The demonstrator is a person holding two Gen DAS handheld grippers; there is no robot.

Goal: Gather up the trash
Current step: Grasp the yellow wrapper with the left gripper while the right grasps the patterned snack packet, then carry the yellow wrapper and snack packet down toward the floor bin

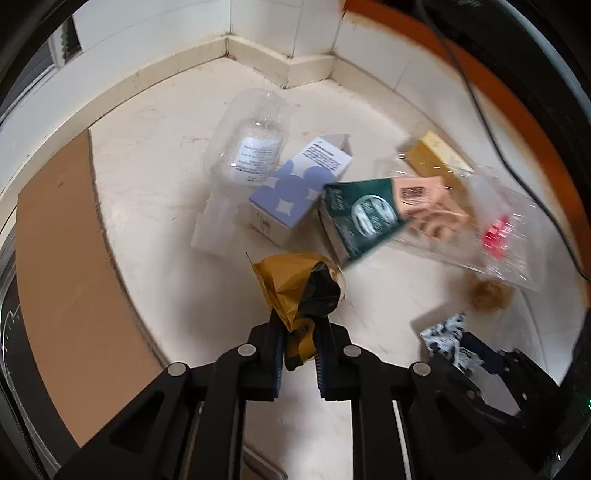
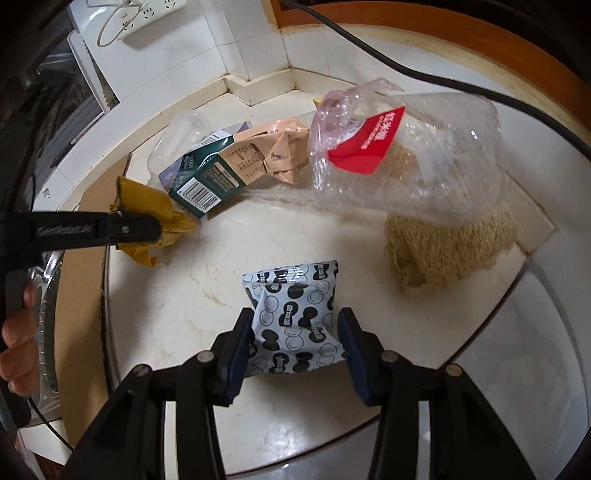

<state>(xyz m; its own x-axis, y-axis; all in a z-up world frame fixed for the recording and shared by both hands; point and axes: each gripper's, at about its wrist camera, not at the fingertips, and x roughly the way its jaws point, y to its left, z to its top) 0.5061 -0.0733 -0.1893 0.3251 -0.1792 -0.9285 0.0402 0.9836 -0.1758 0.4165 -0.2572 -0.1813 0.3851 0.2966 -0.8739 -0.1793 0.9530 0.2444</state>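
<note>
While left gripper [image 1: 298, 334] pinches crinkled gold-and-black foil wrapper [image 1: 295, 284], right gripper [image 2: 295, 345] squeezes a glossy bean-print pouch [image 2: 295, 321]; crumpled clear bag [image 2: 406, 155] blurs behind.

I am working in what looks like a home, in a tiled corner. A pale marble-like table [image 2: 192, 295] meets white wall tiles [image 1: 266, 26] at twelve o'clock, with a raised stone edge along the join. A white power strip [image 2: 147, 18] with a plugged-in cord sits at eleven o'clock in the right wrist view. Household packaging lies about: a purple-and-white carton [image 1: 291, 188] and a clear plastic bag [image 2: 417, 155].
</note>
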